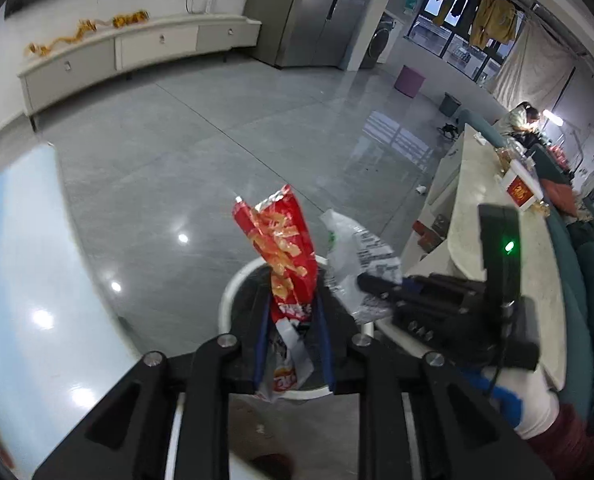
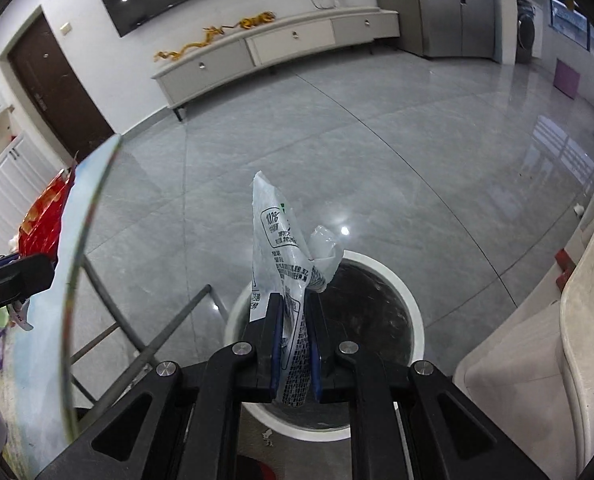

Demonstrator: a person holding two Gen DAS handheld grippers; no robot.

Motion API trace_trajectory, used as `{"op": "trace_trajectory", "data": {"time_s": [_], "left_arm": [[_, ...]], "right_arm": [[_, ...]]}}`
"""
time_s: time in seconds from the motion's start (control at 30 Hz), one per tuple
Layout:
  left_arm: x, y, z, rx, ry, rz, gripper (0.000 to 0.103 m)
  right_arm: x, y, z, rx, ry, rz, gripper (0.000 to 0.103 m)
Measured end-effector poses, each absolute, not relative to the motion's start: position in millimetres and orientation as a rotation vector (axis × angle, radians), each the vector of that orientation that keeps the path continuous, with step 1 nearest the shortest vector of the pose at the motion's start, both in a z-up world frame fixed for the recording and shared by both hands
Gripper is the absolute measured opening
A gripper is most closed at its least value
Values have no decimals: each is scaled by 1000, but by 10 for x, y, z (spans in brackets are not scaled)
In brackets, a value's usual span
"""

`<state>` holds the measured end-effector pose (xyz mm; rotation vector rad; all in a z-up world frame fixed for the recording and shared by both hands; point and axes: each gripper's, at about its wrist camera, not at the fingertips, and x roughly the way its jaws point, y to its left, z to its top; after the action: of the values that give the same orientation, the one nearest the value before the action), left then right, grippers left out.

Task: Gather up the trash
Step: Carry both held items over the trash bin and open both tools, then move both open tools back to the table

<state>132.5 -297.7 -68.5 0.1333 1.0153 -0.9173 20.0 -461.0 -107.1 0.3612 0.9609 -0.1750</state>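
My left gripper point(image 1: 292, 300) is shut on a red snack bag point(image 1: 283, 248) and holds it upright over a round white-rimmed trash bin point(image 1: 229, 292) with a dark inside. My right gripper point(image 2: 295, 300) is shut on a crumpled white printed wrapper point(image 2: 281, 252) and holds it above the same bin point(image 2: 411, 300). In the left wrist view the right gripper point(image 1: 367, 280) comes in from the right with the white wrapper point(image 1: 357, 256) beside the red bag. The red bag point(image 2: 43, 216) and the left gripper's body show at the left edge of the right wrist view.
A round glass table point(image 1: 21, 260) lies to the left, its edge point(image 2: 81, 240) and metal legs point(image 2: 137, 320) close to the bin. A pale marble counter point(image 1: 493, 216) and a cream chair point(image 2: 557, 340) stand to the right. The grey tiled floor point(image 2: 377, 160) stretches ahead.
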Motion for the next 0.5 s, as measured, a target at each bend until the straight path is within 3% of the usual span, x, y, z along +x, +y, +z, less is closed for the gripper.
{"op": "trace_trajectory", "data": {"time_s": [0.07, 0.13, 0.2, 0.27, 0.5], "left_arm": [[1382, -3057, -766, 82, 1061, -951, 23], [1407, -3107, -797, 70, 1069, -951, 27], [1415, -3087, -786, 48, 1071, -956, 52], [1412, -3024, -745, 24, 1055, -957, 60], [1313, -2713, -386, 14, 954, -954, 60]], "right_arm": [[218, -4639, -1137, 362, 973, -195, 14], [209, -4665, -1184, 369, 984, -213, 25], [194, -4681, -1210, 364, 991, -240, 37], [140, -4688, -1201, 360, 988, -257, 41], [25, -4642, -870, 362, 923, -271, 41]]}}
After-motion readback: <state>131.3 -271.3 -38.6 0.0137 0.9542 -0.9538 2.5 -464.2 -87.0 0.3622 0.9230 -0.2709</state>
